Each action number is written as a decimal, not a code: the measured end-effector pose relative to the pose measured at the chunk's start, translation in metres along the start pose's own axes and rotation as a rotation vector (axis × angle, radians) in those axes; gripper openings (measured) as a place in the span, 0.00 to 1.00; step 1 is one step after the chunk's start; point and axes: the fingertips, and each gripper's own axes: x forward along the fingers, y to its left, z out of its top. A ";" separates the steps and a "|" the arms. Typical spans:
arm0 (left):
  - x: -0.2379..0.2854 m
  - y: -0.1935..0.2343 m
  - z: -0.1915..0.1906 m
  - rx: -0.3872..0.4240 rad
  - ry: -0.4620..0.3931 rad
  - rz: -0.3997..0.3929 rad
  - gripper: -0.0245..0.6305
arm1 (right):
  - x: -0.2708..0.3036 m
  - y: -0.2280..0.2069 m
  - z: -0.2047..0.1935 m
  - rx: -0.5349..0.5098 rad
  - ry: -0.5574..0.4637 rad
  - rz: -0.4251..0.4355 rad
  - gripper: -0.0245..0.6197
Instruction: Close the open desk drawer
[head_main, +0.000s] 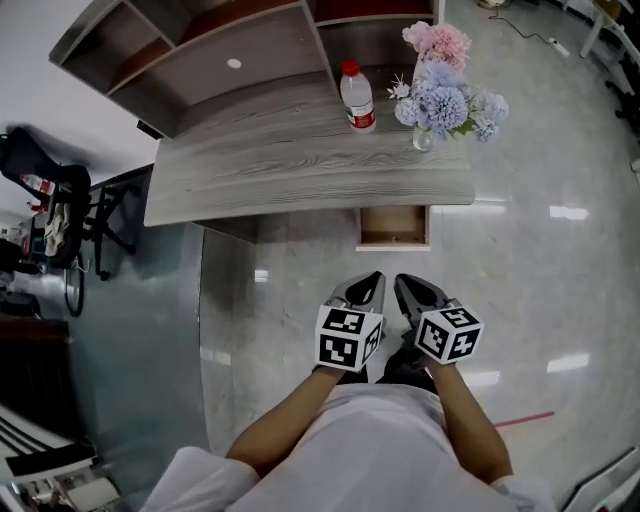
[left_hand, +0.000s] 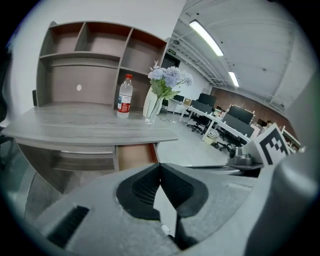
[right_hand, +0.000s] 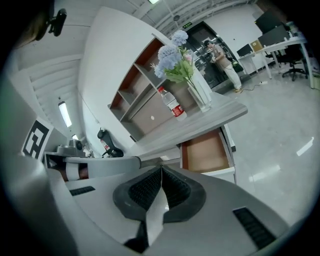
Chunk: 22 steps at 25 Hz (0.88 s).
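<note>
Ahead of the left gripper (head_main: 371, 279) and right gripper (head_main: 403, 283) — both pinched closed, empty — the desk drawer (head_main: 393, 226) juts open under the tabletop (head_main: 280, 165); approach step, likely needing a push on its front.

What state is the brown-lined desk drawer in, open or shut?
Open. The brown-lined drawer with a white front sticks out from under the grey wood-grain desk, its inside exposed in the head and right gripper views.
</note>
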 end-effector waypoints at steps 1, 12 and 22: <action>0.003 0.005 0.002 0.014 0.010 -0.019 0.04 | 0.005 -0.003 0.000 0.027 -0.015 -0.017 0.04; 0.045 0.049 0.006 0.157 0.115 -0.177 0.04 | 0.045 -0.038 -0.010 0.251 -0.195 -0.160 0.04; 0.075 0.064 -0.002 0.266 0.169 -0.257 0.04 | 0.070 -0.075 -0.038 0.441 -0.343 -0.264 0.04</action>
